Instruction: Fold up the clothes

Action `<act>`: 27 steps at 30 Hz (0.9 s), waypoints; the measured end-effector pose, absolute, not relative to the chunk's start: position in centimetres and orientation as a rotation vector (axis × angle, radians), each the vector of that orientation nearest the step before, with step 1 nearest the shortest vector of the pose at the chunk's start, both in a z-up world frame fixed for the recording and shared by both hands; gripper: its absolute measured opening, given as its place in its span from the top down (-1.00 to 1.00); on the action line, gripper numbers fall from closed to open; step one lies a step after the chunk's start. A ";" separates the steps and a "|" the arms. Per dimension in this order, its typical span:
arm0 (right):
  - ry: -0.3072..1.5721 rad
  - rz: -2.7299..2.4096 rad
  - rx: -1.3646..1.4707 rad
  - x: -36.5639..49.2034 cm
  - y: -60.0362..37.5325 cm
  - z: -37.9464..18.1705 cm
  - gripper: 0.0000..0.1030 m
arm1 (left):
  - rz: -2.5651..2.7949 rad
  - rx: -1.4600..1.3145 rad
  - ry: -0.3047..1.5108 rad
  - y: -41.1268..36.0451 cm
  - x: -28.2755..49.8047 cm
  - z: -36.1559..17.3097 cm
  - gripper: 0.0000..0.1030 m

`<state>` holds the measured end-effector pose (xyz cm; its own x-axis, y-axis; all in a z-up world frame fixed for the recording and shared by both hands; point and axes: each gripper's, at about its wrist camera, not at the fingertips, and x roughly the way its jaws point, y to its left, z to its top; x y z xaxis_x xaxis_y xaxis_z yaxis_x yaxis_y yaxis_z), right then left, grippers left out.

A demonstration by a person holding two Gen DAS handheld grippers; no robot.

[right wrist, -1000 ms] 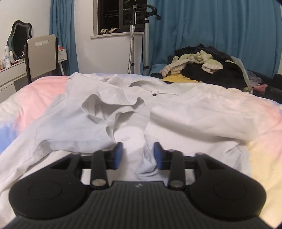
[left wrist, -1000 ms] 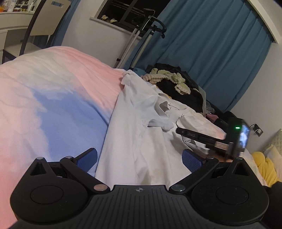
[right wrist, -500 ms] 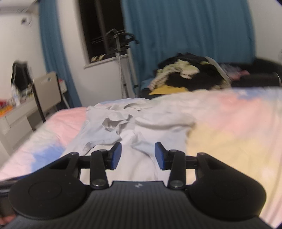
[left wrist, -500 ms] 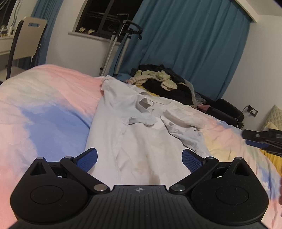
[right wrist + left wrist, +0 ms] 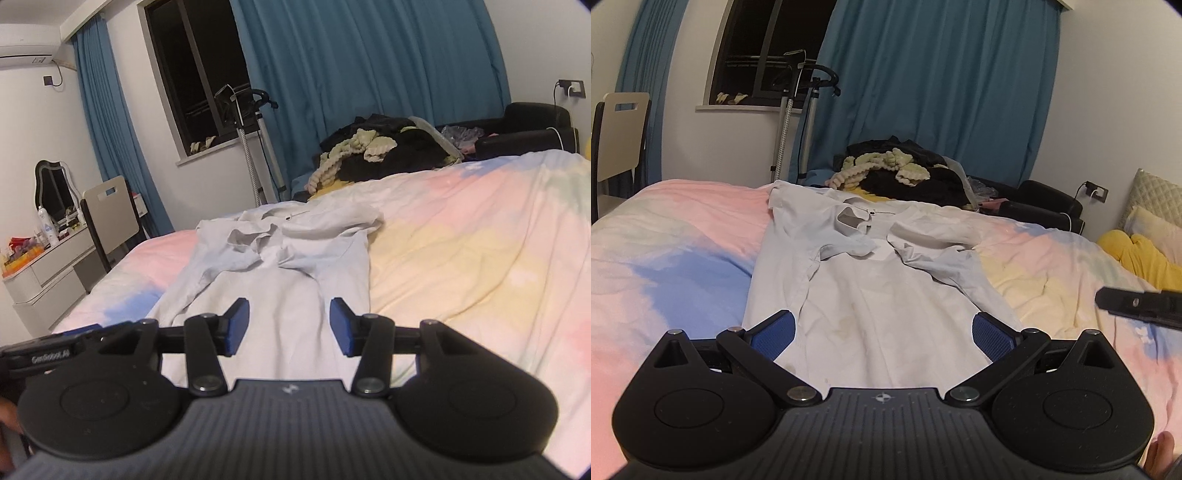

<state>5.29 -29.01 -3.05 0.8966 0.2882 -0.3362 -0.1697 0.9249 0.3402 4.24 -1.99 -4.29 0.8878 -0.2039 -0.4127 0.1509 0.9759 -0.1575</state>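
Left wrist view: nearest the camera, the left gripper (image 5: 882, 334) is held with its jaws spread wide and nothing between them, above the hem end of the white shirt (image 5: 871, 295). The right gripper (image 5: 290, 325) is likewise released and empty, at the same near edge of the bed (image 5: 461, 258). The shirt is laid lengthwise along the middle of the pastel quilt, collar toward the far edge. Both sleeves appear to be folded in across the chest, somewhat rumpled. The lengthwise fold of the body is judged not yet done. Beyond the far edge, a pile of clothes (image 5: 905, 177) is seen unfolded.
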 end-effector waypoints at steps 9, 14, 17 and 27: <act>0.377 0.217 0.325 4.8 -29.7 -3.7 -0.09 | -0.208 -0.094 0.464 -3.0 4.2 -5.1 -0.99; 0.359 0.199 0.353 5.0 -31.0 -3.5 -0.20 | -0.294 -0.043 0.476 -6.1 3.9 -4.9 -0.99; 0.360 0.206 0.382 5.3 -32.0 -3.5 -0.19 | -0.346 -0.018 0.484 -8.7 3.7 -5.0 -0.99; 0.319 0.109 0.457 5.3 -37.1 -3.4 -0.21 | -0.476 -0.041 0.549 -16.9 4.9 -6.4 -0.96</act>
